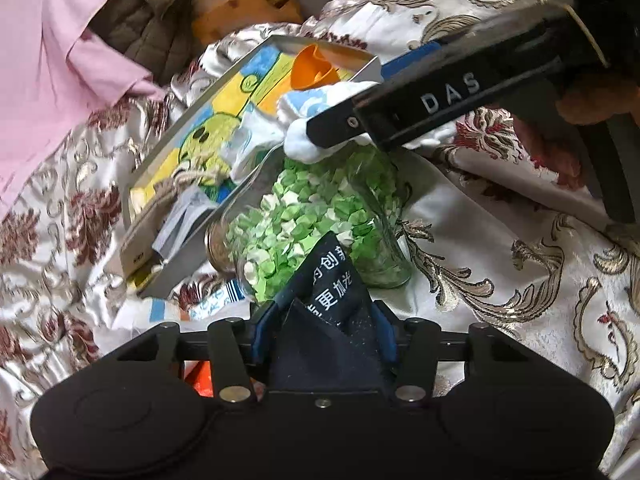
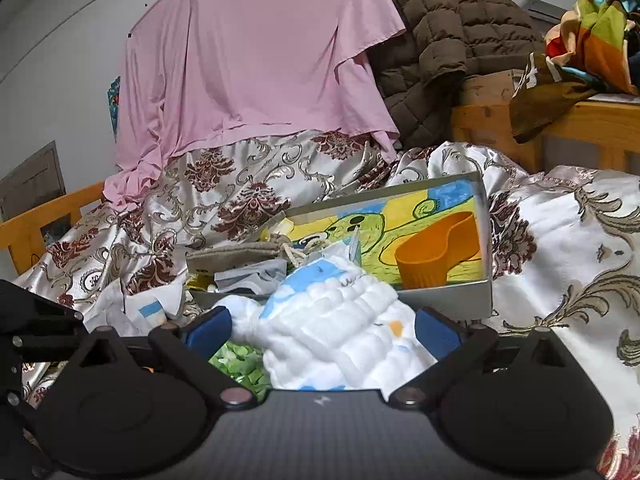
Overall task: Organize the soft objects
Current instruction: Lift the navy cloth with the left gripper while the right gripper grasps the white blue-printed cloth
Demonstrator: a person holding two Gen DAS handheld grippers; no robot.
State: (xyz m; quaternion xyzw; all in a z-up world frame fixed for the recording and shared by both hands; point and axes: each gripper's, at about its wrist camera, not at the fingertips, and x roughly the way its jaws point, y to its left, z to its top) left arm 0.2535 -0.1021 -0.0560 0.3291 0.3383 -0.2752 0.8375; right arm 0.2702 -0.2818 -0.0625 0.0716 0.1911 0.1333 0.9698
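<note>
My left gripper [image 1: 325, 312] is shut on a dark navy cloth [image 1: 324, 320] with white printed characters, held low over a glass jar [image 1: 320, 216] of green and white paper bits. My right gripper [image 2: 322, 326] holds a white quilted towel [image 2: 332, 332] with blue patches between its blue pads [image 2: 208, 330]. In the left wrist view the right gripper [image 1: 320, 136] reaches in from the upper right with the towel [image 1: 308, 136] over the jar. A grey box [image 2: 448, 300] with a colourful drawing inside holds an orange cup [image 2: 436, 256], a beige drawstring pouch [image 2: 240, 254] and small packets.
A floral satin bedspread [image 2: 560, 240] covers the bed. A pink sheet [image 2: 256, 60] and a brown quilted jacket [image 2: 448, 40] hang behind. A wooden frame [image 2: 496, 120] with colourful cloth [image 2: 596, 32] stands at the right. Loose packets [image 2: 152, 308] lie left of the box.
</note>
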